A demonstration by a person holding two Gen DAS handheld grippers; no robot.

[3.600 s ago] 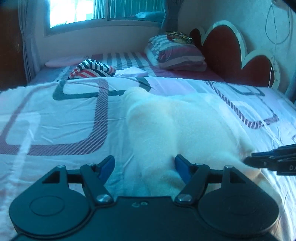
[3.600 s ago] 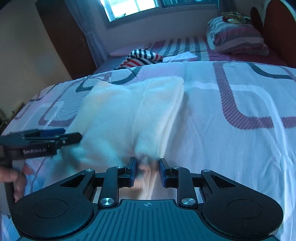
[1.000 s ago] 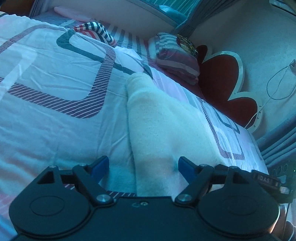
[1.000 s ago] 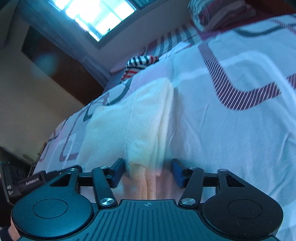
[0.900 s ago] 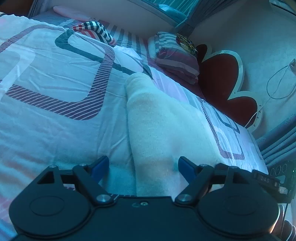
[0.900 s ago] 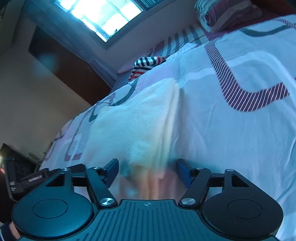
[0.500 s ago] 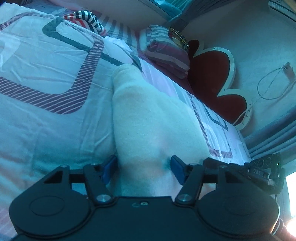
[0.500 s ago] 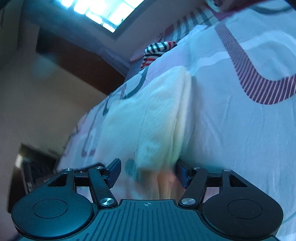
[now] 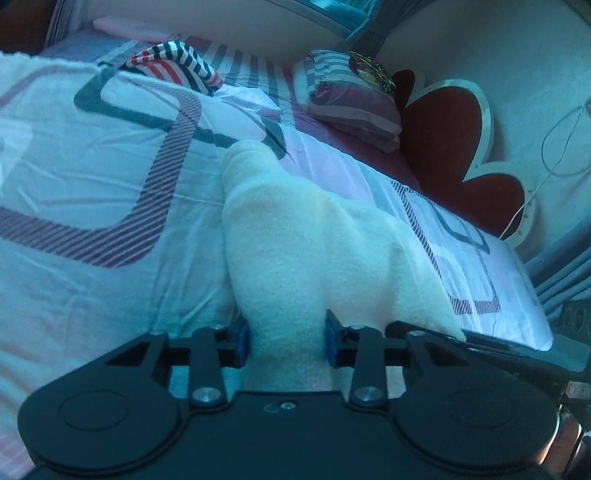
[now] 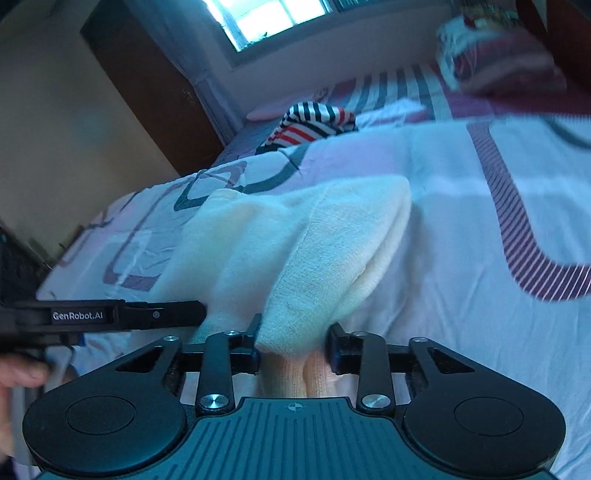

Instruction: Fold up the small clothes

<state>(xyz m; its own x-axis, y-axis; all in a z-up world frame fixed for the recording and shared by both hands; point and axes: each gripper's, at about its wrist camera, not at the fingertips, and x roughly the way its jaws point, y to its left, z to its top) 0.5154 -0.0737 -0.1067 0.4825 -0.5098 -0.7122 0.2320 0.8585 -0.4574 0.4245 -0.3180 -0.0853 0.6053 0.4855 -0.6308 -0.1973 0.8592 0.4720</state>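
A cream knitted garment point(image 9: 295, 236) lies folded on the patterned bedsheet point(image 9: 92, 192). My left gripper point(image 9: 286, 339) has closed on its near left corner, with the cloth bunched between the jaws. My right gripper point(image 10: 293, 343) has closed on the near right corner of the garment point(image 10: 295, 236), which is lifted and tented up off the sheet point(image 10: 461, 229). The left gripper also shows from the side in the right wrist view point(image 10: 162, 314), touching the garment's edge.
A striped red, white and black garment point(image 9: 173, 66) lies at the far side of the bed, also in the right wrist view point(image 10: 314, 122). A striped pillow point(image 9: 354, 99) sits by the red headboard point(image 9: 454, 147). A dark door point(image 10: 147, 85) and window point(image 10: 273, 18) are beyond.
Both grippers have closed from wide open onto the near corners of the cream garment. Its near edge has risen off the sheet and now tents up between them.
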